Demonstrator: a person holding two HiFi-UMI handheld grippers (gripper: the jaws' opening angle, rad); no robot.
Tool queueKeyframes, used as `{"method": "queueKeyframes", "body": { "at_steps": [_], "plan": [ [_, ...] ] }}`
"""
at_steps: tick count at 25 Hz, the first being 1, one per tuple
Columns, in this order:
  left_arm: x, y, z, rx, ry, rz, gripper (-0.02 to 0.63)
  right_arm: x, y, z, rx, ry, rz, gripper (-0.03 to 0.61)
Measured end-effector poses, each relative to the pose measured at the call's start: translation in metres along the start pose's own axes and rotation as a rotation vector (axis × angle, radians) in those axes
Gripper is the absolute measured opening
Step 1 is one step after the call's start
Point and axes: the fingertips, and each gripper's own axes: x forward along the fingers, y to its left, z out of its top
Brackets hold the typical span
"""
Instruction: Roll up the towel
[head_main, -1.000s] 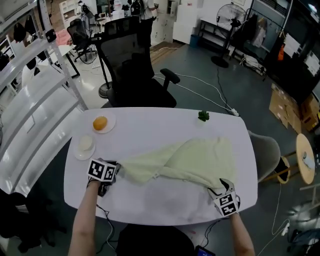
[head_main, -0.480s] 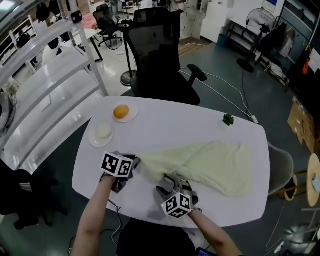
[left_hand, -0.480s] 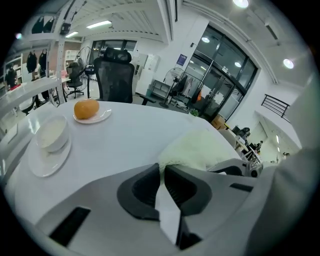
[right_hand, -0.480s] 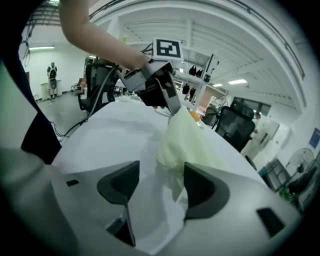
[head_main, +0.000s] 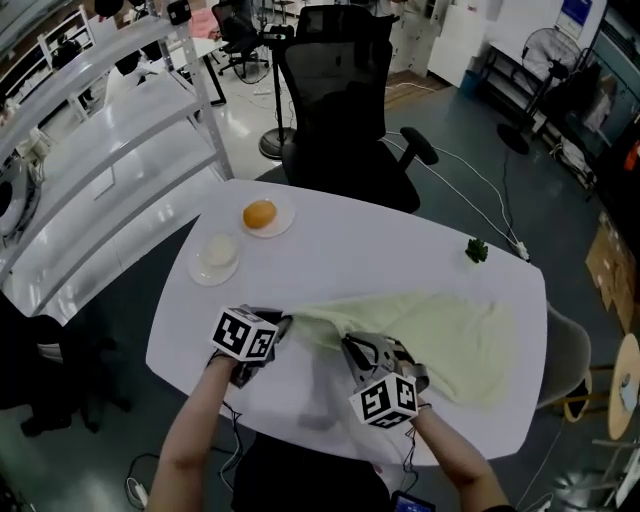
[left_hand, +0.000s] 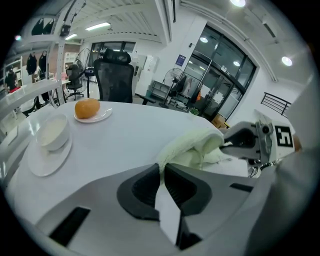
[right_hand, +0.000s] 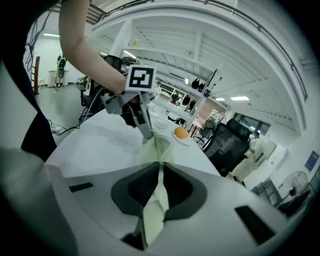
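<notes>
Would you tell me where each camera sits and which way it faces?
Head view: on the head, steeply down at the table and towel; forearms, left gripper and right gripper show.
Left gripper view: on the left gripper, facing across the table towards the chair; its jaws, shut on the towel, show.
Right gripper view: on the right gripper, facing the left one; its jaws, which just closed on the towel, and the left arm show.
Shared: each gripper view sees the other gripper.
</notes>
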Motion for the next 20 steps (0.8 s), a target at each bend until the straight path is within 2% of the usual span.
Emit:
{"method": "queueKeyframes", "body": {
  "at_steps": [6,10,13,14,18,20],
  "plan": [
    [-0.001,-0.005,0.003,0.015,-0.018,-0.01,0.041,0.012,-0.092,0.028,-0.16,-0.003,-0.037,0.035],
    [-0.003,-0.012,0.02,-0.01,-0.086,-0.041,0.044,0.043,-0.134,0.049,-0.305,0.007,-0.022,0.034],
    [-0.005,-0.012,0.032,-0.031,-0.138,-0.023,0.057,0.073,-0.155,0.063,-0.372,0.007,-0.018,0.034],
    [-0.005,-0.01,0.035,-0.039,-0.151,-0.01,0.073,0.085,-0.161,0.066,-0.387,0.011,-0.019,0.034],
    [-0.005,0.0,0.032,-0.076,-0.165,0.045,0.206,0.132,-0.184,0.061,-0.398,0.059,-0.04,0.035],
    [-0.005,0.003,0.025,-0.089,-0.156,0.063,0.227,0.152,-0.197,0.051,-0.37,0.093,-0.072,0.04]
  ]
}}
